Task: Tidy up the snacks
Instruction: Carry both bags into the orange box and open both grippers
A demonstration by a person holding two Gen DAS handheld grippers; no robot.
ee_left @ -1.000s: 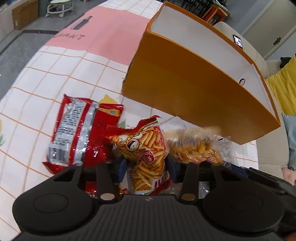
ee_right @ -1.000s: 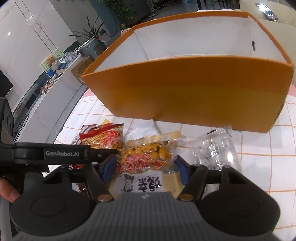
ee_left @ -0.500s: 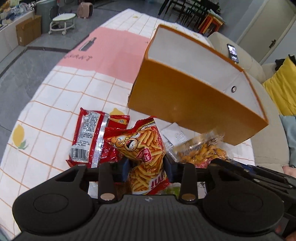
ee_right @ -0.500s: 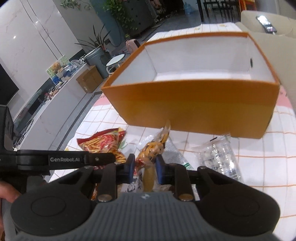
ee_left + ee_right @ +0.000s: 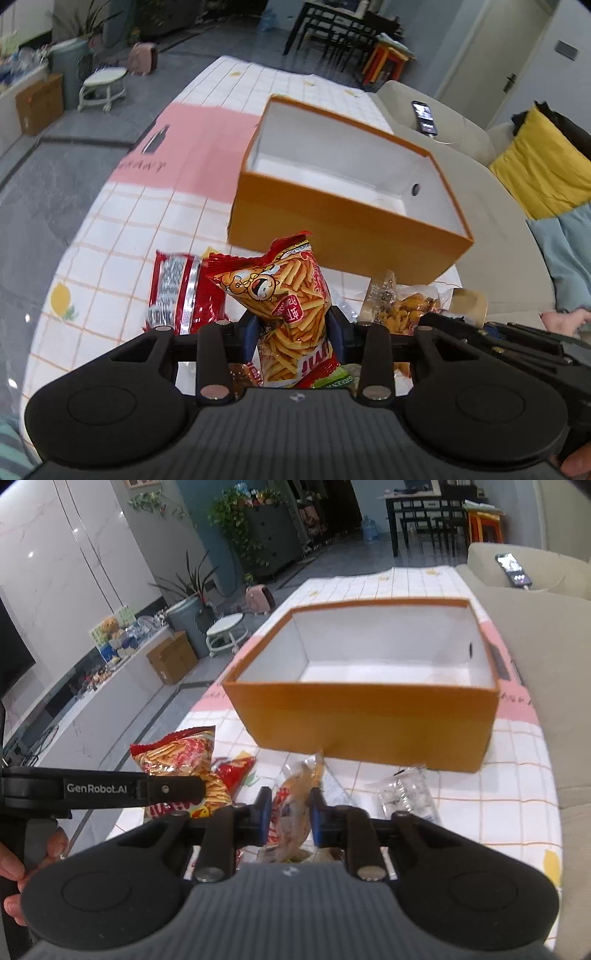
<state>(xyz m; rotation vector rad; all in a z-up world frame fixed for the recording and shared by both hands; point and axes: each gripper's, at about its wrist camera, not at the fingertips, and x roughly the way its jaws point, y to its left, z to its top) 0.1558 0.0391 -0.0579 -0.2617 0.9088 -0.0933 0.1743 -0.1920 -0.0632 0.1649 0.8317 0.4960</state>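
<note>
Two snack bags are in your grip. Your left gripper (image 5: 292, 326) is clamped on the red bag of fry-shaped sticks (image 5: 286, 295), held above the checked tablecloth (image 5: 110, 236). Your right gripper (image 5: 287, 814) has just been closing and now pinches the clear bag of orange snacks (image 5: 295, 805). The empty orange box (image 5: 369, 716) stands just beyond both. A red foil packet (image 5: 177, 291) and a clear wrapper (image 5: 406, 794) lie on the cloth.
</note>
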